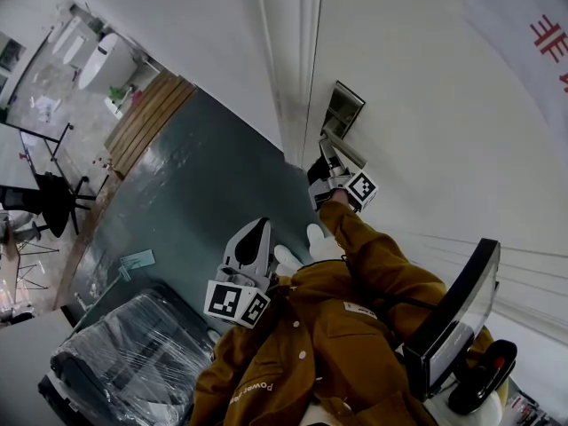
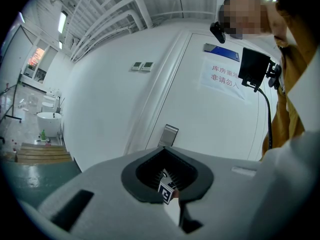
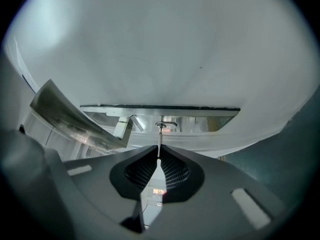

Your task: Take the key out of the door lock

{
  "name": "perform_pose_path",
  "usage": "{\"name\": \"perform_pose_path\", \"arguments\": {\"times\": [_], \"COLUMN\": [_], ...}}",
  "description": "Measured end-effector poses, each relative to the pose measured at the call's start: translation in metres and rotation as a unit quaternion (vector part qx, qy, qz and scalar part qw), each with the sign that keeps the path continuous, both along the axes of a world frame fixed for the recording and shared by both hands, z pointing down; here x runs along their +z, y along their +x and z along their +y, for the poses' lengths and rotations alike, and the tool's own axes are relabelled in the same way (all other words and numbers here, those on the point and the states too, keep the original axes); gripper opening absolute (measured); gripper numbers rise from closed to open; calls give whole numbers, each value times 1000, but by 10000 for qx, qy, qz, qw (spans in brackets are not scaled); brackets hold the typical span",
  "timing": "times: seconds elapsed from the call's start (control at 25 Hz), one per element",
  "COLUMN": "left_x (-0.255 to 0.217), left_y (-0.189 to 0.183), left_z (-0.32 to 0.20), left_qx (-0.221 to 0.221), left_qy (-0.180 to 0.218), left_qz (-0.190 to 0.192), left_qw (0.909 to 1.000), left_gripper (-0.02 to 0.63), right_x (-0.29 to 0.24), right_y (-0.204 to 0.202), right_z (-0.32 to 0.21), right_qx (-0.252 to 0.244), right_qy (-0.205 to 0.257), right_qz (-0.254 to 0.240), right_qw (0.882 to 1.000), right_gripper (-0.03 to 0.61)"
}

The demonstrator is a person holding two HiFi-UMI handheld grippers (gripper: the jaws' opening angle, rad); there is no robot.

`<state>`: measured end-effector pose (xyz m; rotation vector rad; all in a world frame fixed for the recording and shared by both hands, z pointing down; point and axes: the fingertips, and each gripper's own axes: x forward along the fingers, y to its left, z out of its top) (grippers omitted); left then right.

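White door (image 1: pixel 417 105): lever handle (image 3: pixel 75 119) beside key (image 3: pixel 159 143), pinched by right gripper (image 3: pixel 159 159).

Brown jacket (image 1: pixel 355 322), white gloves (image 1: pixel 324 240)

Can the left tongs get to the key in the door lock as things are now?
Probably not. The left tongs hang shut by the brown jacket, well short of the white door, and the right tongs are shut on the thin metal key in the silver lock plate, leaving little room.
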<state>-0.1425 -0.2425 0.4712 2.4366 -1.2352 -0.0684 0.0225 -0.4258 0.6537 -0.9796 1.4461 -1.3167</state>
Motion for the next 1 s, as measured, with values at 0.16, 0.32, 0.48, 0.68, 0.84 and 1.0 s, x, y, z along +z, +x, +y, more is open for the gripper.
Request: {"name": "perform_pose_path", "arguments": {"times": [0.16, 0.32, 0.48, 0.68, 0.84, 1.0], "left_x": [3, 2, 0, -2, -2, -4], "left_y": [6, 12, 10, 7, 5, 4], "left_z": [-1, -1, -1, -4, -7, -10], "left_qx": [78, 148, 135, 69, 67, 50], "left_qy": [-17, -4, 17, 68, 102, 139], "left_qz": [25, 11, -9, 27, 48, 79], "left_qw": [10000, 9999, 9999, 9999, 9999, 9999], "left_gripper": [-2, -2, -2, -2, -2, -2], "right_x": [-1, 1, -21, -59, -108, -155], "right_y": [-7, -36, -65, -99, -102, -92], "right_z": [2, 19, 26, 47, 64, 77], "right_qx": [-65, -431, -849, -1674, -2129, -2013], "right_qy": [2, 6, 288, 606, 1321, 2016], "right_qz": [62, 66, 48, 346, 1507, 2869], "right_qw": [10000, 9991, 9960, 9834, 9563, 9146], "right_gripper": [25, 25, 25, 26, 26, 26]}}
